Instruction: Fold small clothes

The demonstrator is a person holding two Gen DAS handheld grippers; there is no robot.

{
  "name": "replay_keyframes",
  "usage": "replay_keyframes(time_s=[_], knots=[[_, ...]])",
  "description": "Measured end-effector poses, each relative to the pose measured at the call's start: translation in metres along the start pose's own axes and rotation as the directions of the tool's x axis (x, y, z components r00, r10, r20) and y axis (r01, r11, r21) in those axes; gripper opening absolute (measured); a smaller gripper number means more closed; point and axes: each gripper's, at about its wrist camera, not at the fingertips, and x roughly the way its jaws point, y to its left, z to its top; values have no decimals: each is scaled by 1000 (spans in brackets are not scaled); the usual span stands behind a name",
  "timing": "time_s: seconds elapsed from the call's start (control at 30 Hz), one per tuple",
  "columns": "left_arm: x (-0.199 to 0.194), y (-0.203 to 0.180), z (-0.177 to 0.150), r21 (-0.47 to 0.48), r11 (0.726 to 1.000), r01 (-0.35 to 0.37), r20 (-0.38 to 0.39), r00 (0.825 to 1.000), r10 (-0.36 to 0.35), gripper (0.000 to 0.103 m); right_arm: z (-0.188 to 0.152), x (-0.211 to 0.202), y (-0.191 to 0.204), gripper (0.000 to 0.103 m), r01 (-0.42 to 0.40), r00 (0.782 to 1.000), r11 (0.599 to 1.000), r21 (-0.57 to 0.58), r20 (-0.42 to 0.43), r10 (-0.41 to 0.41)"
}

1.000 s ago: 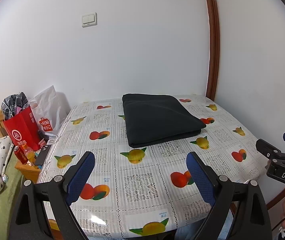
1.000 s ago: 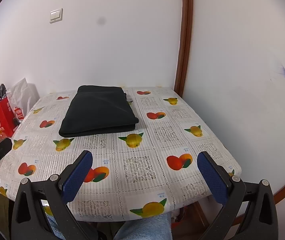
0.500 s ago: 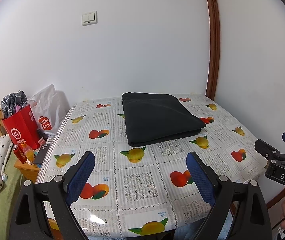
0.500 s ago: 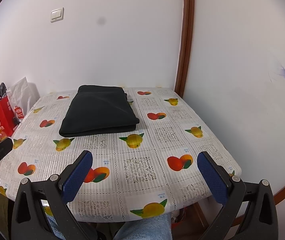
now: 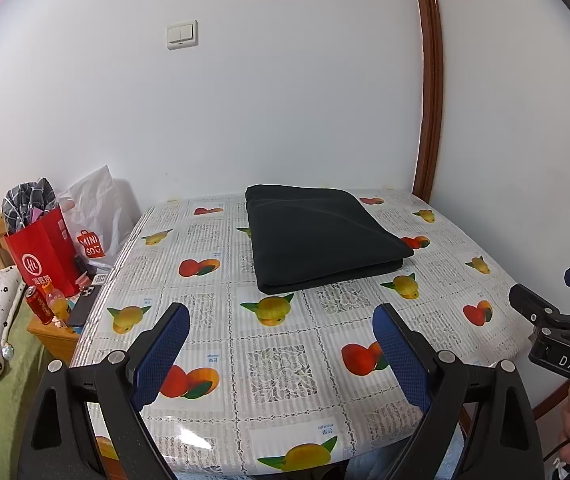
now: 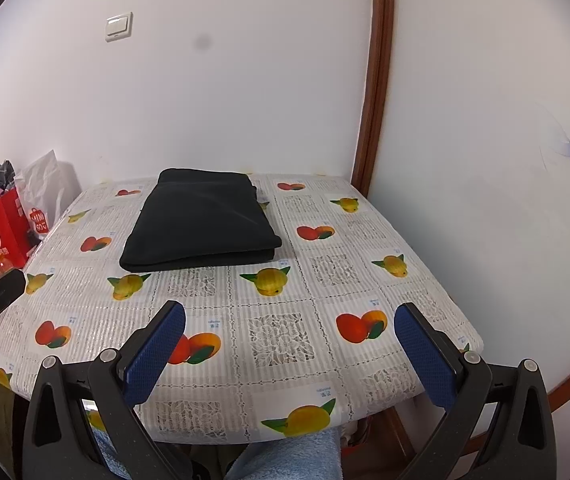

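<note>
Your left tool [image 5: 281,354] and right tool [image 6: 289,346] hang spread and empty at the counter [image 5: 285,364] edge, since the black garment [image 5: 321,236] lies folded.

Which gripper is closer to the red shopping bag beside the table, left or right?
Left. The left gripper hangs over the table's near edge toward the side where the red shopping bag stands; the right gripper sits further toward the wall side.

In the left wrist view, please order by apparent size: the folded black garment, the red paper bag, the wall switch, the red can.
1. folded black garment
2. red paper bag
3. wall switch and red can: they look alike, and their distances differ, so unranked.
</note>
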Motion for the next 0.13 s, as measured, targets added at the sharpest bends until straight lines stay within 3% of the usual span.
replay_keyframes(time_s=[0.13], knots=[[3, -8, 0, -7, 1000, -8, 0, 1000, 8, 93, 0, -1, 0, 103, -2, 1000, 1000, -5, 3, 2]])
